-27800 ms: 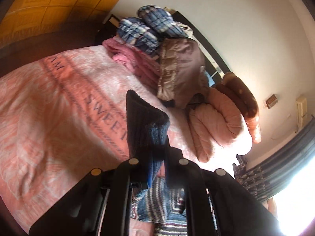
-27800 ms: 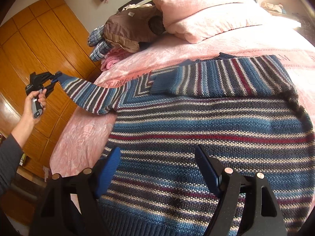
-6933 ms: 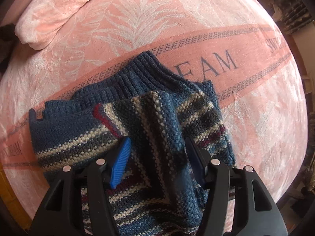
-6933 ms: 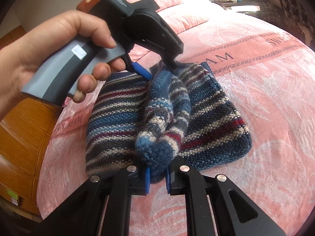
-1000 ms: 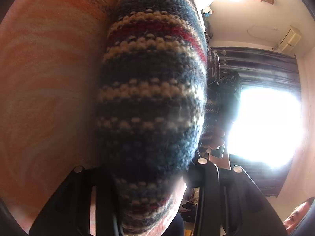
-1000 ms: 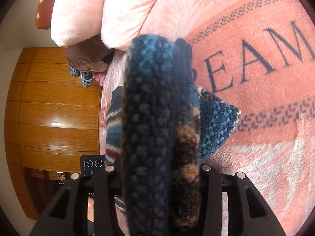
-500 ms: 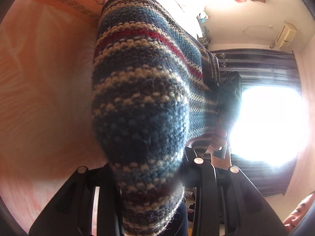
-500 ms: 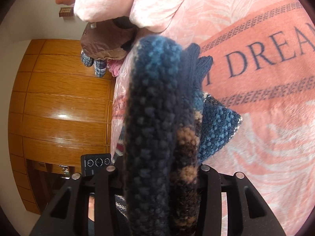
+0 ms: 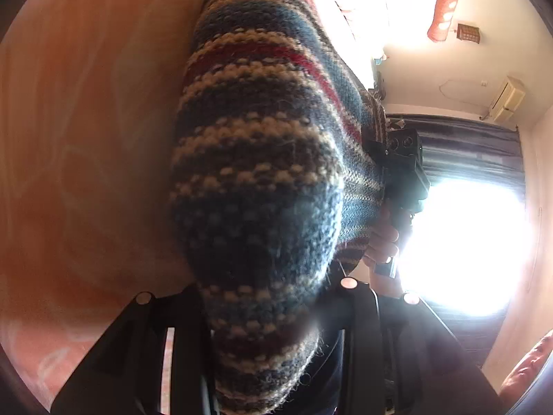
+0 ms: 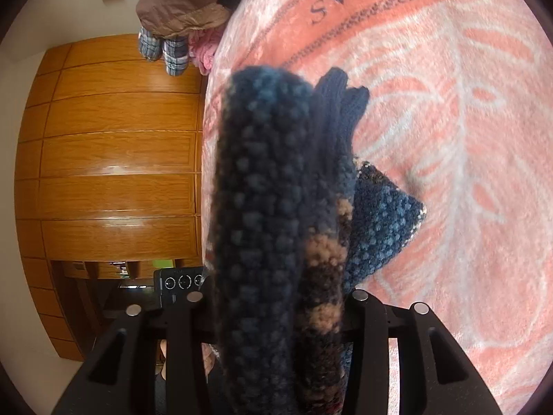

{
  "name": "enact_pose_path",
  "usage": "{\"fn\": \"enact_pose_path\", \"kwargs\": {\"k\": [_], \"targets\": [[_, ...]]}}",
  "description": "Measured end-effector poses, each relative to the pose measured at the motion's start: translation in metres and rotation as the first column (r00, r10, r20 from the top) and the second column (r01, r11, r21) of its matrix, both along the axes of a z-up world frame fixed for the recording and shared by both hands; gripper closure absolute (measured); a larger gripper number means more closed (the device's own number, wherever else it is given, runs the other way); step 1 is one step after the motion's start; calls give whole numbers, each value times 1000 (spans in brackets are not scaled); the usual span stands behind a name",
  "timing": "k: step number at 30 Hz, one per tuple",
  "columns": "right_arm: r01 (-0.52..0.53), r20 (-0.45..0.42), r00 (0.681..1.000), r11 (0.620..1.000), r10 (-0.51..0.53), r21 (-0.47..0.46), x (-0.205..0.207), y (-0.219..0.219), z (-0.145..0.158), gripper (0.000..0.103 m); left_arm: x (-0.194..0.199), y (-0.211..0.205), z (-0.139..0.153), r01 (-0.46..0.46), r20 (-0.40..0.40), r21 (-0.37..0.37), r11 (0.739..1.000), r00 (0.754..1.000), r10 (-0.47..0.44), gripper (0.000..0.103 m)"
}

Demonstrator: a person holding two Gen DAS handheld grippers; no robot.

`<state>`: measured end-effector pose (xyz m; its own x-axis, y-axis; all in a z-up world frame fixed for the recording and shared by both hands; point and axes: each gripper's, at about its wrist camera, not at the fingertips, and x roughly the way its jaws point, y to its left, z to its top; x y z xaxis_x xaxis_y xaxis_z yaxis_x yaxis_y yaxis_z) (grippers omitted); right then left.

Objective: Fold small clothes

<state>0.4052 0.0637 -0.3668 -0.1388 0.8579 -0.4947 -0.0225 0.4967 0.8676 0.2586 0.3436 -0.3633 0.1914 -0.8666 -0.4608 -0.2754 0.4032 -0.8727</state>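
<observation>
Our left gripper (image 9: 266,314) is clamped on a thick fold of the striped knit sweater (image 9: 262,159), whose bulk fills the gap between the black fingers and bulges up toward the lens in bands of blue, cream, brown and red. Our right gripper (image 10: 276,325) is likewise closed on the same sweater (image 10: 273,207), here a dark blue folded edge standing upright between the fingers, with a ribbed navy cuff or hem peeking out at the far right of the bundle and a blue knit corner sticking out low on the right. The sweater hangs between our two grippers, held up off the pink bedspread (image 10: 449,138), which lies behind it in both views and shows the letters "SWE" on its coral band. In the left wrist view, just right of the sweater, we see the other gripper's black body (image 9: 401,169) with a hand (image 9: 383,238) wrapped on its handle, against a blown-out bright window (image 9: 463,242) and dark curtain (image 9: 477,145). In the right wrist view, a wooden wardrobe (image 10: 114,159) fills the left side, and at the far end of the bed a brown jacket (image 10: 183,3) lies over plaid fabric (image 10: 166,48) and something pink.
</observation>
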Motion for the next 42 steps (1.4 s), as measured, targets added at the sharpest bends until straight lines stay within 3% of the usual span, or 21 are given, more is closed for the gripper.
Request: {"fn": "enact_pose_path", "kwargs": {"k": [2,3,5,6,8,10,11,13,16,18,19,20,23,25,27,30,31,34,36,39,42], "targets": [[9,-3,1000,1000,-9,-18,-2,5,-5,59,-2,-1,-10,-22,-2,6,1000,1000,22,66],[12,-3,1000,1000,-12,-23,-5,4,-7,57,-1,-3,-15,-31,-10,6,999,999,31,55],[23,2,1000,998,-23,-63,-7,-1,-8,38,-3,-1,-15,-48,-34,5,999,998,48,43],[43,12,999,996,-42,-80,-8,-6,-7,34,-6,1,-9,-52,-33,29,998,998,53,37],[104,76,993,988,-96,-112,-11,-25,11,33,-16,17,17,-99,17,187,977,995,97,23],[139,163,980,982,-117,-129,-21,-48,33,38,-30,27,54,-170,137,289,942,981,135,22],[135,190,976,983,-111,-121,-26,-53,43,46,-38,27,71,-200,201,288,936,969,145,22],[116,253,964,982,-76,-147,-36,-53,59,50,-52,20,98,-226,306,224,948,940,152,23],[95,282,959,975,-36,-200,-41,-37,58,50,-55,-11,108,-144,376,86,986,921,102,24],[107,296,955,961,-28,-257,-39,-26,53,62,-48,-39,94,-79,349,74,994,936,49,29],[111,314,949,955,-21,-274,-40,-23,53,87,-43,-44,80,-54,316,65,996,948,31,29],[130,351,936,951,-25,-279,-42,-21,58,90,-38,-47,67,-35,279,64,997,960,16,29],[169,469,883,945,-19,-281,-55,-19,74,93,-46,-46,30,-28,182,126,992,983,4,34],[165,448,894,914,20,-371,-53,-14,52,92,-42,-41,22,-35,132,83,996,991,24,35],[131,416,908,916,43,-380,-50,-10,41,86,-41,-36,32,-2,106,54,999,994,-4,33],[172,410,911,945,-45,-279,-40,-25,55,79,-38,-17,74,10,222,49,999,975,-20,27],[195,392,916,947,-84,-254,-32,-29,57,72,-33,-8,85,-10,256,55,998,967,-5,25],[198,299,945,958,-131,-206,-4,-30,49,65,-5,11,99,-79,307,69,995,950,54,20],[178,314,945,951,-94,-253,7,-17,48,93,16,19,95,-99,291,61,993,954,77,20],[222,447,890,945,-95,-242,1,-12,73,93,36,36,83,-100,244,121,988,967,68,20],[225,363,927,915,-95,-334,4,-14,39,91,46,38,61,-69,184,110,992,982,48,21]]}}
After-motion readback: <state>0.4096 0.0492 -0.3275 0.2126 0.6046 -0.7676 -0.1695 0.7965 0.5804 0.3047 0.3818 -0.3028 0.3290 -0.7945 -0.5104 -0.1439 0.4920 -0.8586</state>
